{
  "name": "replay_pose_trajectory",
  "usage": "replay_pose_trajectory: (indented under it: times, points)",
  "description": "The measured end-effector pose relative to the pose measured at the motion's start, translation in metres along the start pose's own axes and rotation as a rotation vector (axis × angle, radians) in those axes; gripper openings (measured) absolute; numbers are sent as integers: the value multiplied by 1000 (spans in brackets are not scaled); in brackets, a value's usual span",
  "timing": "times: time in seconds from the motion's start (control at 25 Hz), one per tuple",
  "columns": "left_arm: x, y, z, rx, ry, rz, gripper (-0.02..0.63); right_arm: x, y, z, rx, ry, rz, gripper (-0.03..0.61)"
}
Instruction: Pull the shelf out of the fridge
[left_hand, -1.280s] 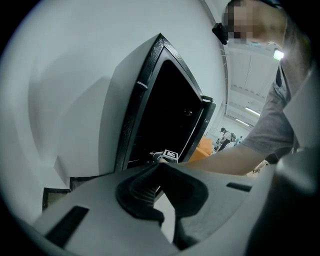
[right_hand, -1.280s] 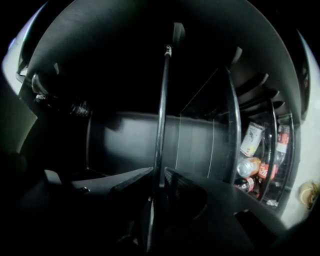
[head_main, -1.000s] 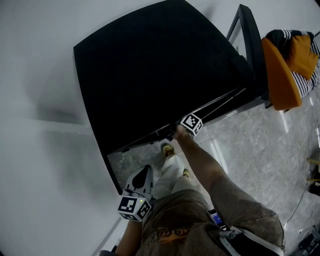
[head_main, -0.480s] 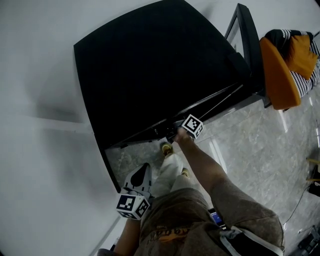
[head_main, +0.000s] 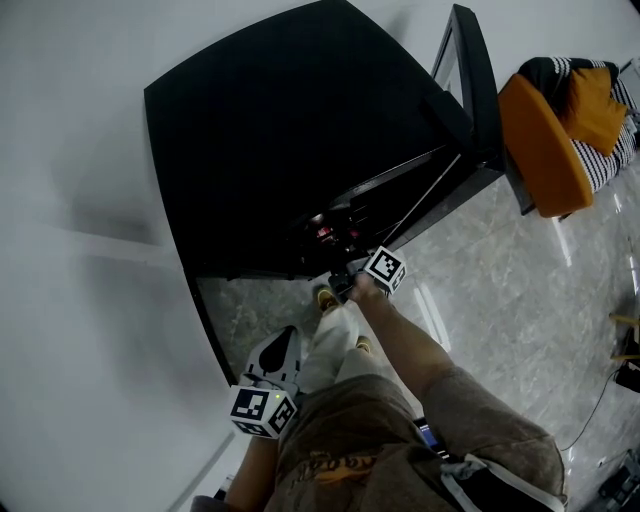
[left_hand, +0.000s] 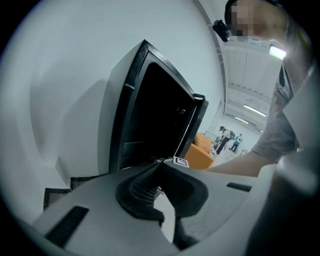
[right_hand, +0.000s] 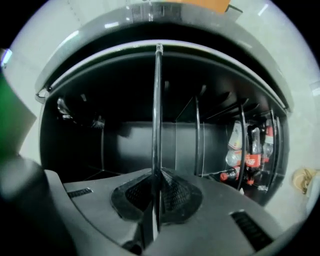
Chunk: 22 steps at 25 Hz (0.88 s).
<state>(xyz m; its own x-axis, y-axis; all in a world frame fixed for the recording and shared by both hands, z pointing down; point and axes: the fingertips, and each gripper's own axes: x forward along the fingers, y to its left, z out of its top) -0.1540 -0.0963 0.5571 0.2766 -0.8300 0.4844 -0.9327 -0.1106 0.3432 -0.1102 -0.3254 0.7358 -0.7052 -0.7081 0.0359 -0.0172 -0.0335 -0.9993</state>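
Note:
The black fridge (head_main: 270, 130) is seen from above with its door (head_main: 478, 100) swung open to the right. A thin glass shelf (head_main: 420, 204) sticks out of the front opening. My right gripper (head_main: 345, 285) is shut on the shelf's front edge. In the right gripper view the shelf (right_hand: 157, 100) runs edge-on as a thin line straight into the pads of my right gripper (right_hand: 157, 175). My left gripper (head_main: 285, 340) hangs low by the person's left leg, away from the fridge, shut and holding nothing. From the left gripper (left_hand: 160, 170) the fridge (left_hand: 150, 115) shows side-on.
Cola bottles (right_hand: 250, 150) stand inside the fridge at the right of the right gripper view. An orange chair (head_main: 545, 140) with striped fabric stands beyond the door. A white wall lies left of the fridge. The person's shoes (head_main: 325, 298) stand on the marble floor (head_main: 500, 300).
The right gripper has drawn back towards the person with the shelf in it. The shelf now reaches out of the fridge, and part of the interior shows.

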Motion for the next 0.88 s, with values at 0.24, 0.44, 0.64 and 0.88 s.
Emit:
replay_pose_trajectory:
  times: [0.24, 0.44, 0.64, 0.88]
  points:
    - [-10, -18, -9, 8, -14, -8, 0, -38, 1, -4, -2, 2, 5, 26]
    - [-20, -35, -17, 16, -19, -9, 0, -69, 4, -7, -9, 6, 9, 26]
    - [-35, -46, -18, 20, -20, -3, 0, -91, 19, -9, -30, 24, 31, 28]
    - [-55, -63, -8, 33, -16, -17, 0, -119, 42, -10, -30, 30, 70, 28]
